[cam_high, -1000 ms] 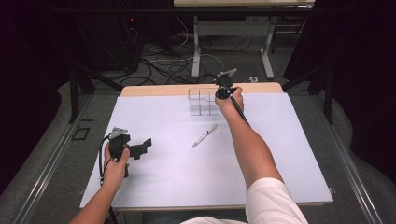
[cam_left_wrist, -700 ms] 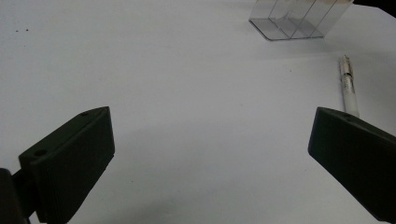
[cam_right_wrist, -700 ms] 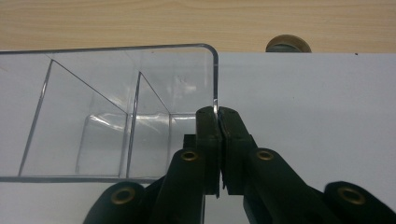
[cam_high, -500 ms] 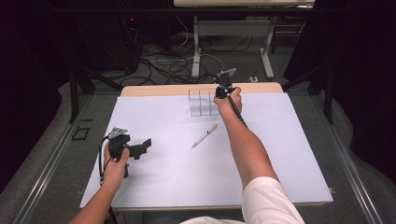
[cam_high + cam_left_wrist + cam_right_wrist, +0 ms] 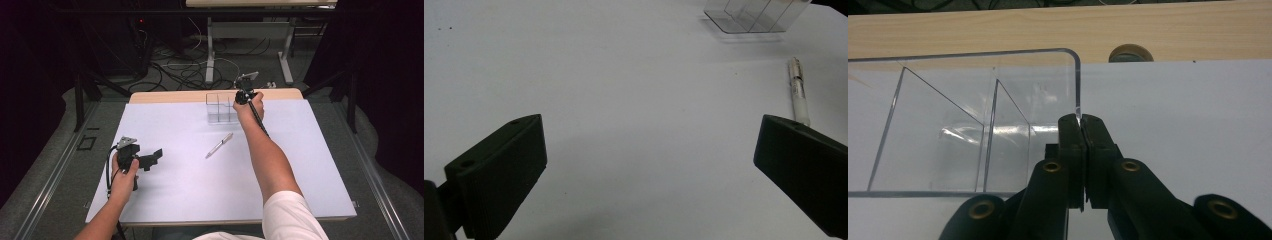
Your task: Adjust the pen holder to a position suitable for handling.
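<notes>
Hand at lower left [image 5: 124, 172]: resting on the white table cover [image 5: 310, 165], carrying the left gripper [image 5: 649, 167], jaws spread wide with nothing between them; too far away to steady anything if the far-end grip fails.
Pen [image 5: 219, 145]: loose in mid frame of the high view, well apart from both grippers; likely swept or rolled if the box gets dragged back along the cover.
Grip at upper middle: right gripper [image 5: 1081, 120] pressed shut on the thin right-hand wall of the clear divided box [image 5: 948, 125], biting only the top edge near a corner.
Slip risk: smooth, hard plastic held on a narrow strip; likely to slide out of the pads under a quick lift or pull.
Tilt risk: hold set off to one side, so probably a swing or tip of the unheld end once raised.
Crack risk: thin wall, perhaps strained by twisting the wrist while clamped.
Edge risk: box close to the wooden far edge of the table [image 5: 998, 30]; a push forward could send it over.
Box place: upper middle of the high view, standing upright at the far end of the cover.
Box look: transparent, open on top, rounded corners, faint reflections on the walls.
Box inside: thin clear dividers forming several compartments, all apparently empty.
</notes>
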The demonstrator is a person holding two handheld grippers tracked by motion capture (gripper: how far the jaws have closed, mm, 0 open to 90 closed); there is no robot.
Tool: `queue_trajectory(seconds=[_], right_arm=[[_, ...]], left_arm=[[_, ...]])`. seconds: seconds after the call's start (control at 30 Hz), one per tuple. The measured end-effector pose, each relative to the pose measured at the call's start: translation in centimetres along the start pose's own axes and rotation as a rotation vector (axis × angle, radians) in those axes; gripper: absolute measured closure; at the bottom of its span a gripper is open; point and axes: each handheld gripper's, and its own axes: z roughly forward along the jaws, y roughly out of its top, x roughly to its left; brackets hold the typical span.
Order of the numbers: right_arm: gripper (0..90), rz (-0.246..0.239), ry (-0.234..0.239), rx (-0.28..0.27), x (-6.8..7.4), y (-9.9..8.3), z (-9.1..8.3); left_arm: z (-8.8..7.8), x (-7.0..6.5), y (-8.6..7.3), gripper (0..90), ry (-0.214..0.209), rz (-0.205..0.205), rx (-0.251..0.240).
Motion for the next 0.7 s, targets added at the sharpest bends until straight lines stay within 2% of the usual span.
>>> queue_trajectory(seconds=[0.47,0.7], right_arm=[[88.2,0.003,0.011,-0.003,-2.7,-0.9,-1.9],[88.2,0.035,0.013,0.001,-4.4,-1.5,-3.1]], left_arm=[[0.3,-0.1,-0.1,0.5,0.008,0.01,0.001],[0.3,-0.2,0.0,0.5,0.01,0.012,0.006]])
